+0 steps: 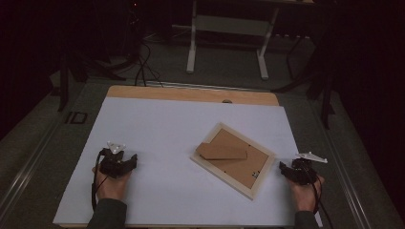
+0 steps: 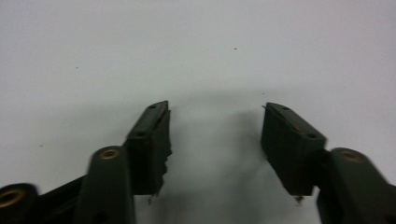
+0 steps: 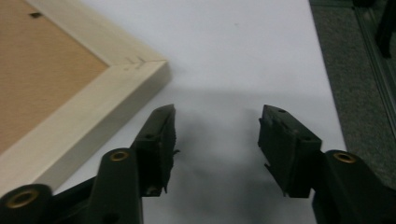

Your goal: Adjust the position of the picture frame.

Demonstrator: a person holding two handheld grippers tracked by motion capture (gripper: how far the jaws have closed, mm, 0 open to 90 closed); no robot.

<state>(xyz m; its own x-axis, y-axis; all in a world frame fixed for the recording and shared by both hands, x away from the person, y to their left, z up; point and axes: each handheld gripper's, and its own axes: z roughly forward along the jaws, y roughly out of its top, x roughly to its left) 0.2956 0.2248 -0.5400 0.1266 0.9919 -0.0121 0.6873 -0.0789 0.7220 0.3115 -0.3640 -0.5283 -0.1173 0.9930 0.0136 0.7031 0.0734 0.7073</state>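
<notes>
A pale wooden picture frame [image 1: 233, 158] lies face down on the white table, turned at an angle, its brown backing board and fold-out stand facing up. My left gripper [image 1: 125, 162] rests on the table at the left, well apart from the frame; in the left gripper view its jaws [image 2: 215, 128] stand open over bare white surface. My right gripper [image 1: 287, 170] sits just right of the frame's near right corner [image 3: 154, 65]. Its jaws [image 3: 216, 128] are open with nothing between them, and the left jaw lies close beside the frame's edge.
The white table top [image 1: 157, 124] has a wooden strip [image 1: 191, 94] along its far edge. Its right edge [image 3: 327, 84] runs close to my right gripper, with grey floor beyond. A white desk stand [image 1: 229, 33] and cables stand on the dark floor behind.
</notes>
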